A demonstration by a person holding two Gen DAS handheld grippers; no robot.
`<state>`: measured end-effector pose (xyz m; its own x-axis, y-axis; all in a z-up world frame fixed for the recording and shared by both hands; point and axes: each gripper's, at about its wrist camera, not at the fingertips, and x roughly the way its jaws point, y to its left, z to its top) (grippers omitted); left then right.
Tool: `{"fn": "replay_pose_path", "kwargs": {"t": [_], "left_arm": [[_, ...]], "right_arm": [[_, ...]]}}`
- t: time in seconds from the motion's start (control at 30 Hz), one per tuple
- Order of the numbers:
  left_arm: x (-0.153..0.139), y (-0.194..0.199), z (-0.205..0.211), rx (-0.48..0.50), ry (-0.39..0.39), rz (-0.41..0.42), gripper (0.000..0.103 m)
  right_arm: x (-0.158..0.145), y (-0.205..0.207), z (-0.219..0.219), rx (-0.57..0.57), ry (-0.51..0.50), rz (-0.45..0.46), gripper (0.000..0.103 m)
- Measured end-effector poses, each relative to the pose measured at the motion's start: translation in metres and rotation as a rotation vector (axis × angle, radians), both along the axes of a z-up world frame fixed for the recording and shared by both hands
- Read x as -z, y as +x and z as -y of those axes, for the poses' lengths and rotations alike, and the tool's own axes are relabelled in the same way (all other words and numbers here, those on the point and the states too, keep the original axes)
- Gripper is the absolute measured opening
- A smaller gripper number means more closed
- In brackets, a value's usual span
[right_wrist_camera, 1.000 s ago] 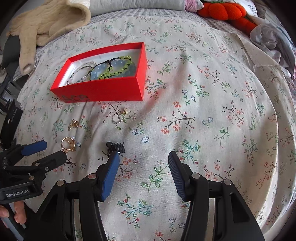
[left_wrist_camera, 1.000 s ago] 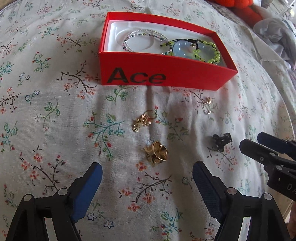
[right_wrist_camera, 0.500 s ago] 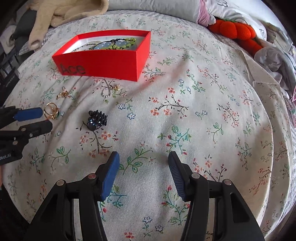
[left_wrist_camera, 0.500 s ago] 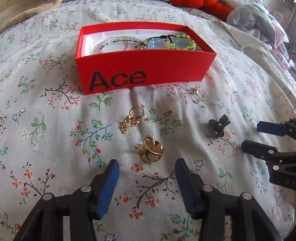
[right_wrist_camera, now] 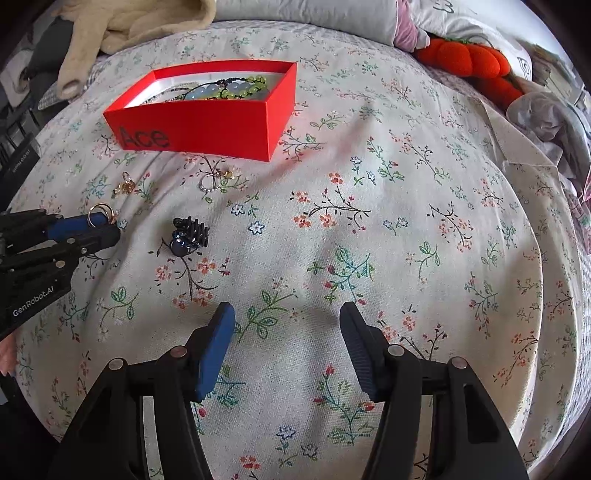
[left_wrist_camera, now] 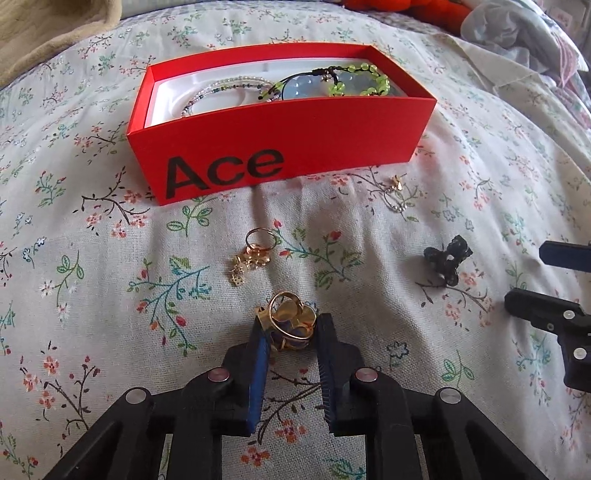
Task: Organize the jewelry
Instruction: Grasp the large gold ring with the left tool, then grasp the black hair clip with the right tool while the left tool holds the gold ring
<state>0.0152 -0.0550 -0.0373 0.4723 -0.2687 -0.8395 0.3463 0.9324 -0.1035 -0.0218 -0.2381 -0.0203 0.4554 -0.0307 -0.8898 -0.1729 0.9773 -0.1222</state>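
A chunky gold ring [left_wrist_camera: 291, 321] sits tipped up on the floral bedsheet between the blue pads of my left gripper [left_wrist_camera: 290, 325]. Its jaws are closing and both pads touch the ring; the right wrist view shows the same grip [right_wrist_camera: 99, 225]. The red "Ace" box [left_wrist_camera: 280, 125] stands behind, holding beaded bracelets [left_wrist_camera: 332, 83]. A gold charm ring [left_wrist_camera: 255, 254], small earrings [left_wrist_camera: 395, 192] and a black hair claw [left_wrist_camera: 447, 264] lie loose in front of it. My right gripper [right_wrist_camera: 286, 314] hovers right of the claw [right_wrist_camera: 190, 236], its jaws opening with nothing between them.
An orange plush toy [right_wrist_camera: 469, 62] and crumpled clothing [right_wrist_camera: 546, 118] lie at the bed's far right. A beige garment [right_wrist_camera: 122, 22] is bunched at the back left. The sheet right of the box is bare fabric.
My left gripper moved forward over the gold ring and narrowed its jaws onto it; the ring now stands tipped up. The right gripper swung right of the hair claw, then held still.
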Motion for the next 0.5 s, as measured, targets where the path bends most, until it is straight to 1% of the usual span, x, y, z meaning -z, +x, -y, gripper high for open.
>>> {"fn": "replay_pose_path", "kwargs": {"t": [0.2, 0.37, 0.5], "left_arm": [[-0.008, 0.000, -0.013, -0.031, -0.020, -0.006, 0.019], [-0.013, -0.001, -0.026, -0.051, -0.029, -0.003, 0.019], [-0.013, -0.001, -0.035, -0.067, -0.037, -0.013, 0.019]], "right_arm": [[0.001, 0.006, -0.010, -0.009, 0.013, -0.003, 0.062], [0.003, 0.014, -0.032, -0.047, 0.040, -0.016, 0.062], [0.006, 0.020, -0.049, -0.073, 0.033, -0.019, 0.062]]}}
